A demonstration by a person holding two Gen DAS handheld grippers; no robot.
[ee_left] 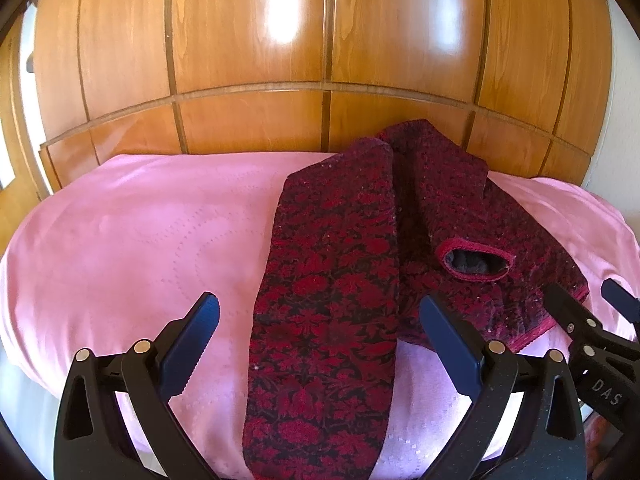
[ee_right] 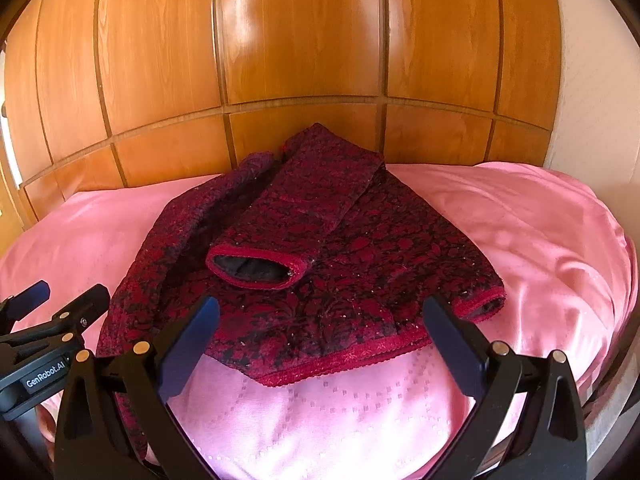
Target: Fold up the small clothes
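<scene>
A small dark red garment with a black flower pattern lies on a pink bedspread. One long part runs toward me on the left, and a sleeve is folded over the body, its red cuff lying open on top. In the right wrist view the same garment shows its red hem nearest me, with the folded sleeve's cuff on the body. My left gripper is open, its fingers either side of the long part and above it. My right gripper is open over the hem. Neither holds cloth.
Glossy wooden wardrobe doors stand right behind the bed. The right gripper shows at the right edge of the left wrist view; the left gripper shows at the left edge of the right wrist view. Pink cover spreads out right of the garment.
</scene>
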